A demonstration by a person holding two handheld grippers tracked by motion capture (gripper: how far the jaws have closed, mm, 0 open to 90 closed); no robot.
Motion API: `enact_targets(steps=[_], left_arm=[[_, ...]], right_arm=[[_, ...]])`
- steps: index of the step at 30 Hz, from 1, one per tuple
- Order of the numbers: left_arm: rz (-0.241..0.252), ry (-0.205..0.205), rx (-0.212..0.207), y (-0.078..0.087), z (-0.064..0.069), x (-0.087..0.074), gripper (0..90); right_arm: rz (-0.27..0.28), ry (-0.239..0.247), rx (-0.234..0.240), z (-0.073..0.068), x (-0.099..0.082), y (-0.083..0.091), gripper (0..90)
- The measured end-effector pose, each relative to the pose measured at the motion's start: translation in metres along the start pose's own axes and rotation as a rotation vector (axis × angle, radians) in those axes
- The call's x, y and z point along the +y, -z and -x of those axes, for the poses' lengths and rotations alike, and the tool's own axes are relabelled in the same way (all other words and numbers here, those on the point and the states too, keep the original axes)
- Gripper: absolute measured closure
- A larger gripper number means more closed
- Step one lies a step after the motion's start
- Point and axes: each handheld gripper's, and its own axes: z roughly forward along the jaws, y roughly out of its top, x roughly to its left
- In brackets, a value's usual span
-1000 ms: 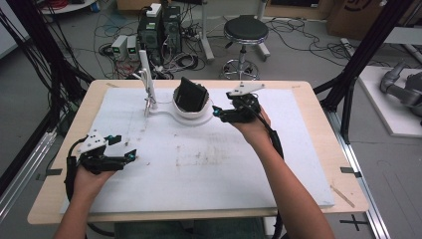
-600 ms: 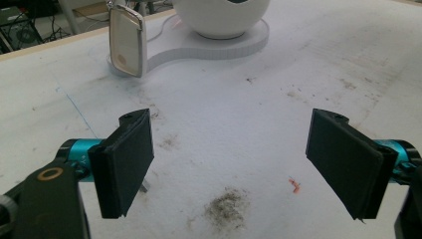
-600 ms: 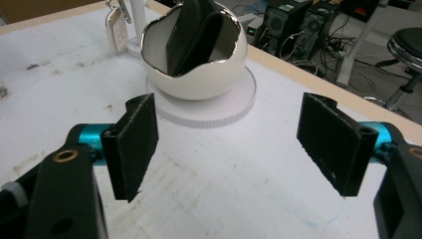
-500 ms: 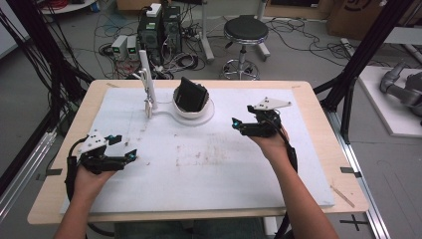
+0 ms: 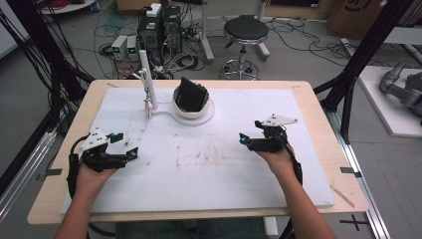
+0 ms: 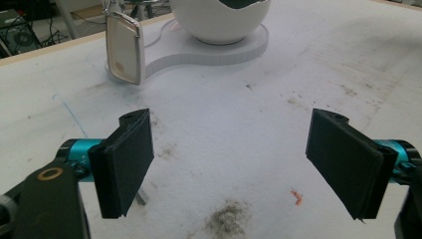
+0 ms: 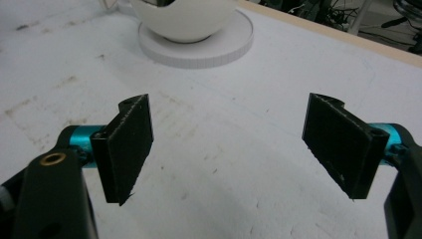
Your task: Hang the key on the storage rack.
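The right claw (image 7: 226, 149) gapes empty over the white table (image 7: 224, 164), facing the white bowl (image 7: 181, 20).

white bowl (image 5: 193, 105), black claw pads (image 6: 128, 162)

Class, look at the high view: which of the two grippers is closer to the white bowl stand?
The right gripper; the left gripper sits lower-left, farther from the white bowl stand.

White-matted table (image 5: 318, 199), bowl stand (image 5: 194, 113)
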Motion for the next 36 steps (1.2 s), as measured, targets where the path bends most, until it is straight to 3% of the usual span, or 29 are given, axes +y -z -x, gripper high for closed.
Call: enact_targets(steps=[13, 36], left_arm=[[-0.024, -0.009, -0.019, -0.015, 0.002, 0.002, 18.8], [-0.024, -0.009, -0.020, -0.012, 0.003, 0.001, 18.9]], right_arm=[[-0.042, -0.047, -0.033, 0.013, -0.021, 0.000, 20.4], [-0.039, -0.045, -0.048, 0.013, -0.021, 0.000, 20.4]])
